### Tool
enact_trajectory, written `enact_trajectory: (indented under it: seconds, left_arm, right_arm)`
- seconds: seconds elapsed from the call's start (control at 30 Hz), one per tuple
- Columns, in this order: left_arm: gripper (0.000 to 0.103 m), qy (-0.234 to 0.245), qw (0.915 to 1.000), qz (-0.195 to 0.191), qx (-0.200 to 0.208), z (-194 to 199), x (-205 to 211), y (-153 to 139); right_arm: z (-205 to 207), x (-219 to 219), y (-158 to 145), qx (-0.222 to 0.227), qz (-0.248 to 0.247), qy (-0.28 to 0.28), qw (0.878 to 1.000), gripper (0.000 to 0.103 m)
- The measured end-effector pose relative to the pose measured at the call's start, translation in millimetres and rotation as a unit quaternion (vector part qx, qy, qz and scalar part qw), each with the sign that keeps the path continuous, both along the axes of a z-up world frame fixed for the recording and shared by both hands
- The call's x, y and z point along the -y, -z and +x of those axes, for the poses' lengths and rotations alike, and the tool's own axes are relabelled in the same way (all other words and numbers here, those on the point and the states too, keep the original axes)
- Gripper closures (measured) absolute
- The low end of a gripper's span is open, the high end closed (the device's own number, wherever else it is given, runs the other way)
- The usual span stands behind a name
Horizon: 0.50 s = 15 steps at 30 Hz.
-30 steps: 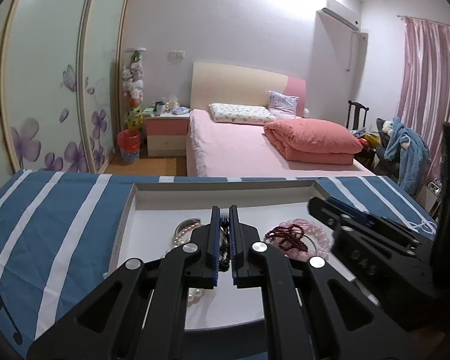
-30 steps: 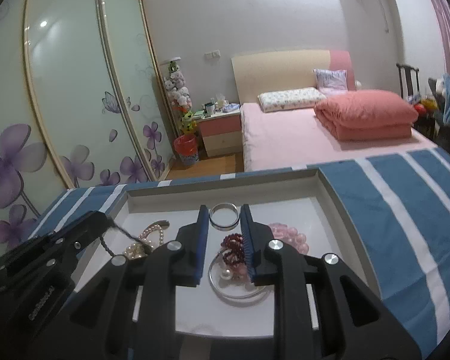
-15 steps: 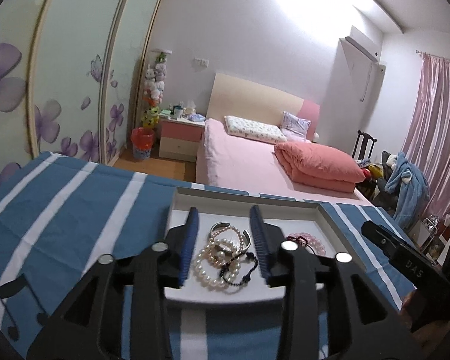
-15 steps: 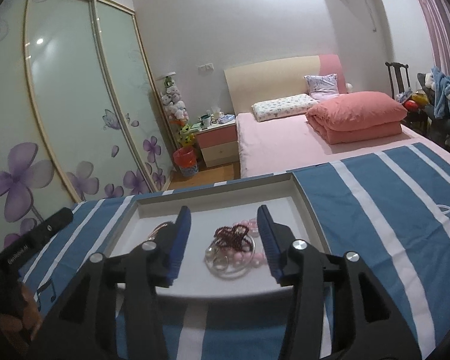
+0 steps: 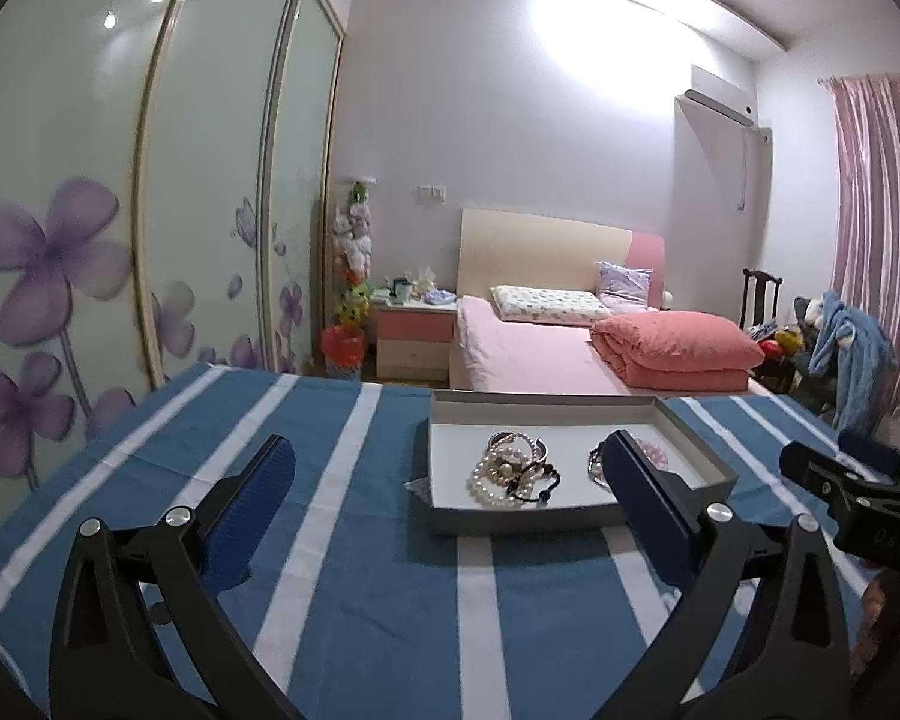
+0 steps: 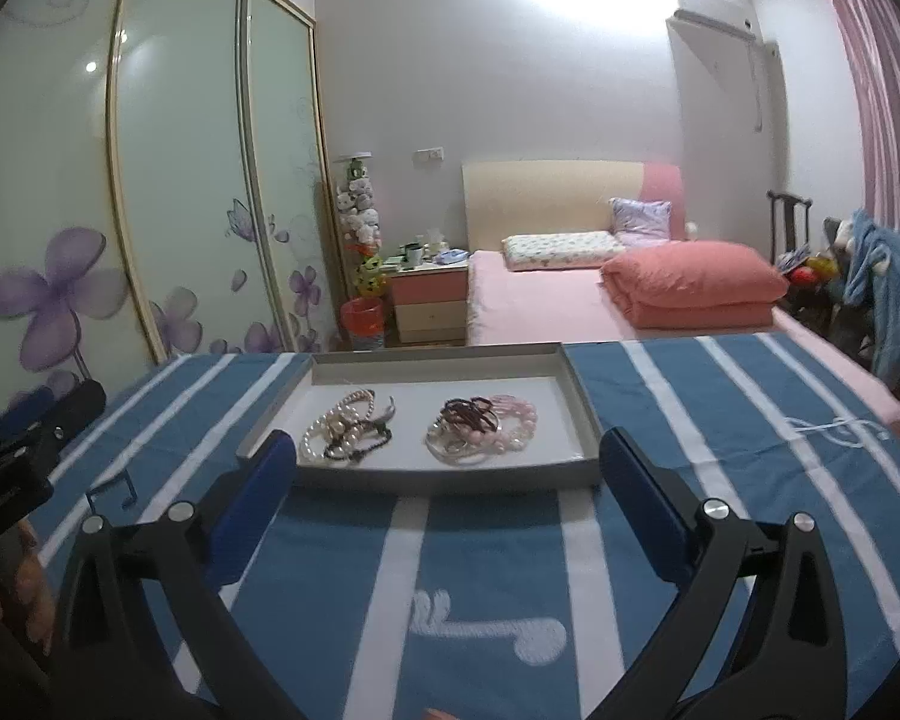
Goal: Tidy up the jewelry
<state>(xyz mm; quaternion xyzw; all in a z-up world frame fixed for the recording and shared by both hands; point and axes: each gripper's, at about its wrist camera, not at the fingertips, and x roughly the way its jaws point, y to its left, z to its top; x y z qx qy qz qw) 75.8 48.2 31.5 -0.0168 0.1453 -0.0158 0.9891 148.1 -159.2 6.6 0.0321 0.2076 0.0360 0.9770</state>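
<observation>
Left gripper (image 5: pixel 450 474) wide, nothing between its jaws, which have just been opening. In the grey tray (image 6: pixel 450 474) on the striped desk: pearl bracelets (image 6: pixel 345 432) left, pink beads (image 6: pixel 510 420) right. Right gripper (image 6: pixel 444 468) likewise. Lettering on the gripper bodies is unreadable.

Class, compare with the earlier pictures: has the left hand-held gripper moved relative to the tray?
Yes. The left hand-held gripper has drawn back from the tray and its jaws have just been opening, nothing between them.
</observation>
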Motion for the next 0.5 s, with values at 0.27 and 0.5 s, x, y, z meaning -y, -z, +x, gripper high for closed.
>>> enact_trajectory:
  seconds: [0.27,0.5]
  left_arm:
    - [0.002,-0.015,0.9997,0.018,0.005,-30.9,6.2,10.2]
    - [0.002,-0.025,0.9993,0.023,0.013,-55.1,9.0,15.2]
  right_arm:
    - [-39.5,-10.3,-0.2,0.010,-0.024,0.001,1.000,0.005]
    - [-64.4,-8.9,2.0,0.021,-0.025,0.010,0.999,0.004]
